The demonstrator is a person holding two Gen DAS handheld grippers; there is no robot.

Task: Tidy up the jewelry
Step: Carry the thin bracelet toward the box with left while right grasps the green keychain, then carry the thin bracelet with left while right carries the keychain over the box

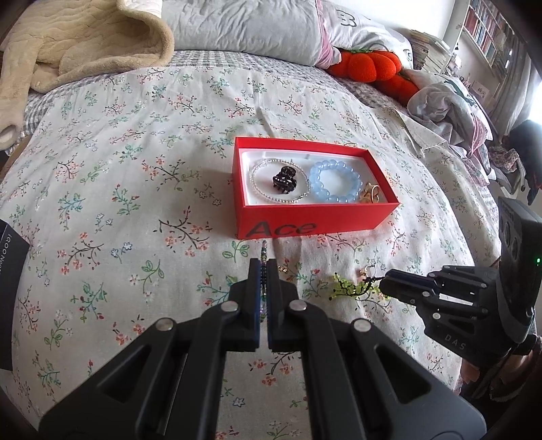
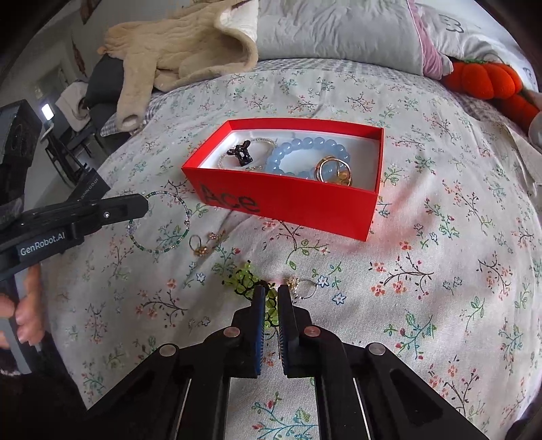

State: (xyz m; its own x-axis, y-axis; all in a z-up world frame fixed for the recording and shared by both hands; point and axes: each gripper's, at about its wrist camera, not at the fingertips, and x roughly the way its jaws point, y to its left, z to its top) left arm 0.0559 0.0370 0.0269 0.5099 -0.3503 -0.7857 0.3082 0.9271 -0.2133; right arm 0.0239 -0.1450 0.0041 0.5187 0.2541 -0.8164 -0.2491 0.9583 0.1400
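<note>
Green-beaded bracelet (image 2: 159, 221) pinched in left hand-held gripper (image 1: 263, 267); right hand-held gripper (image 2: 271, 291) grips lime-and-black beads (image 2: 242, 277).

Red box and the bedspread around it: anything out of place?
Box sits flat, its contents inside. Loose pieces lie outside on the bedspread: gold ring and silver ring. The left gripper pinches a beaded bracelet, the right gripper a green bead piece.

Bed (image 1: 101, 189) with floral cover. Resting directly on it: red box (image 1: 315, 223) at centre; green bead piece (image 2: 242, 279), beaded bracelet (image 2: 159, 221) and small rings (image 2: 198, 245) near; beige blanket (image 1: 78, 44), pillows (image 1: 244, 27), orange plush (image 1: 366, 66) far.
</note>
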